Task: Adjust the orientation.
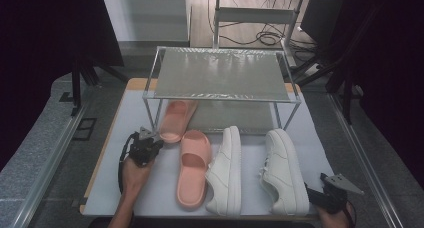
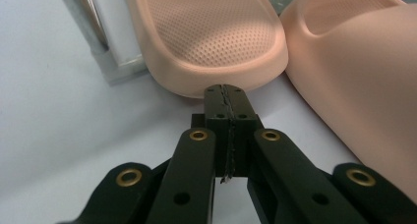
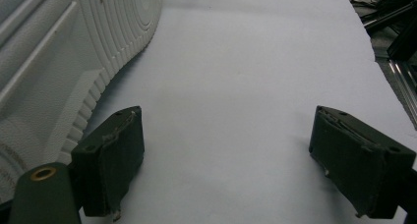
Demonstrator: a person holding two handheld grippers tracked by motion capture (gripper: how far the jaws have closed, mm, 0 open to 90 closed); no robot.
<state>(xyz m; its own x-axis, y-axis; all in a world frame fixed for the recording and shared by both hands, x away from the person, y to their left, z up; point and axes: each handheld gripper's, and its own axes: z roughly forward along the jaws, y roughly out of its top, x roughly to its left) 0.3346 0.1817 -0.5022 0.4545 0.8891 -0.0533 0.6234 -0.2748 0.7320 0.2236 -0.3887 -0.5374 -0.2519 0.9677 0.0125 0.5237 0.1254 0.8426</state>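
Nearest, at the counter's (image 1: 310, 133) front right corner, the right claw (image 3: 231, 165) rests with its jaws spread wide and nothing between them, just beside the right white sneaker (image 1: 286, 170). Farther in, the left claw (image 2: 227, 97) is pressed together, its tips right at the heel rim of the pink slide (image 2: 211, 32). That slide lies partly under the metal rack (image 1: 220, 73), with the second pink slide (image 1: 193, 168) beside it.
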